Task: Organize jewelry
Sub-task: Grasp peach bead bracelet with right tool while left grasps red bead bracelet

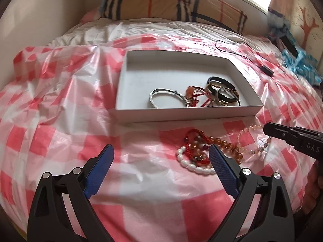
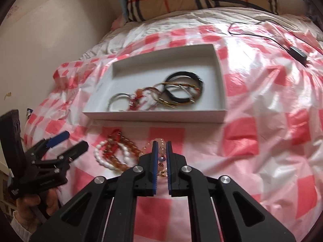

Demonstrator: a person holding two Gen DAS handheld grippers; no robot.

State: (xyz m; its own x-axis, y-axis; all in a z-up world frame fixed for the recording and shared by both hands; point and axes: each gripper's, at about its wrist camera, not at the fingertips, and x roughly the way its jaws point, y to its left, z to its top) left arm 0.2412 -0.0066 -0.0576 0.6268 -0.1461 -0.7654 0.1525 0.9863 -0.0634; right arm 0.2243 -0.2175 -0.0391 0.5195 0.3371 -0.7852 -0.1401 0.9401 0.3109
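Left gripper [image 1: 161, 161]: left wrist view; spread wide, holding nothing, above bed's near edge.
Loose bracelets [image 1: 203, 153]: heaped on checked sheet [image 1: 60, 121], just before white box [image 1: 181, 113].
Right gripper [image 2: 161, 151]: right wrist view; clenched on pale bead bracelet [image 2: 160, 141].
Progress: several bangles [image 2: 181, 90] boxed; heap left outside.

We look down and forward from both wrists, angled steeply over the bed's checked plastic cover [image 1: 60, 92]. From the left wrist, the white tray [image 1: 181, 114] sits centre frame, fairly near, the bead pile [image 1: 203, 153] at lower right. From the right wrist we sit closer to the beads [image 2: 119, 153], tray [image 2: 155, 117] above centre. Both views share tray, beads, plaid pillow [image 1: 157, 0] and the black cable [image 2: 278, 40].
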